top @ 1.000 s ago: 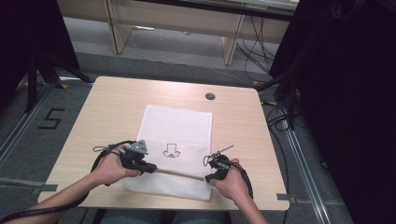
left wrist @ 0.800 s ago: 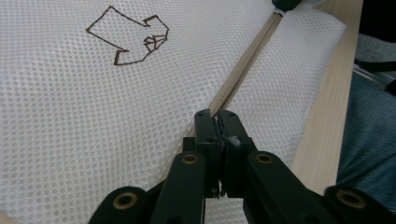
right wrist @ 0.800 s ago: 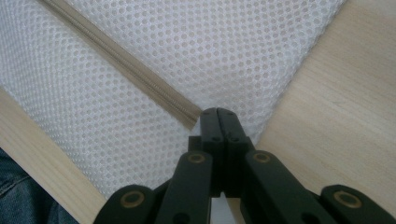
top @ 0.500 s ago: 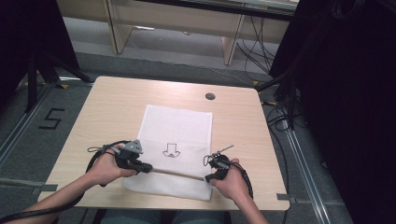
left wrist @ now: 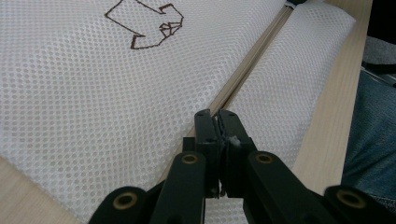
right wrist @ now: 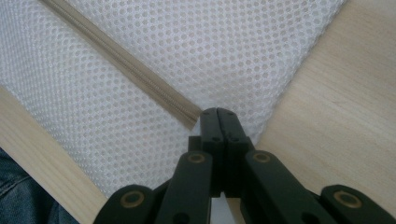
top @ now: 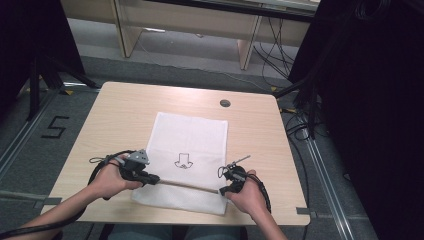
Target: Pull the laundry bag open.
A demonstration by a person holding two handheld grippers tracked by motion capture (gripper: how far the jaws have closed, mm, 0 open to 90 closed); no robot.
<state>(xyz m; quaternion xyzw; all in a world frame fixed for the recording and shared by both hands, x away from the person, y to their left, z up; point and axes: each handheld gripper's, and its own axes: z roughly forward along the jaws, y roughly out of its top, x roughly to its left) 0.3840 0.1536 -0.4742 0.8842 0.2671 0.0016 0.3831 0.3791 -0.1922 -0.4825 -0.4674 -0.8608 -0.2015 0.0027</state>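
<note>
A white mesh bag (top: 190, 135) lies flat on the wooden table (top: 125, 110), with a small brown outline drawing (top: 184, 161) on it. A tan zipper (top: 187, 185) runs across its near part. My left gripper (top: 156, 179) is at the zipper's left end. In the left gripper view its jaws (left wrist: 215, 114) are shut on a small white zipper pull, and the zipper (left wrist: 252, 60) runs away from them. My right gripper (top: 222, 190) is at the zipper's right end. There its jaws (right wrist: 218, 112) are shut on the mesh edge just past the zipper (right wrist: 121, 60).
A dark round cable hole (top: 225, 103) sits near the table's far edge. Bare wood lies left, right and beyond the bag. The person's jeans (left wrist: 369, 140) are just past the near table edge. A "5" (top: 54, 127) is marked on the floor at the left.
My left gripper has slid a little to the left along the zipper line. The right gripper has stayed put.
</note>
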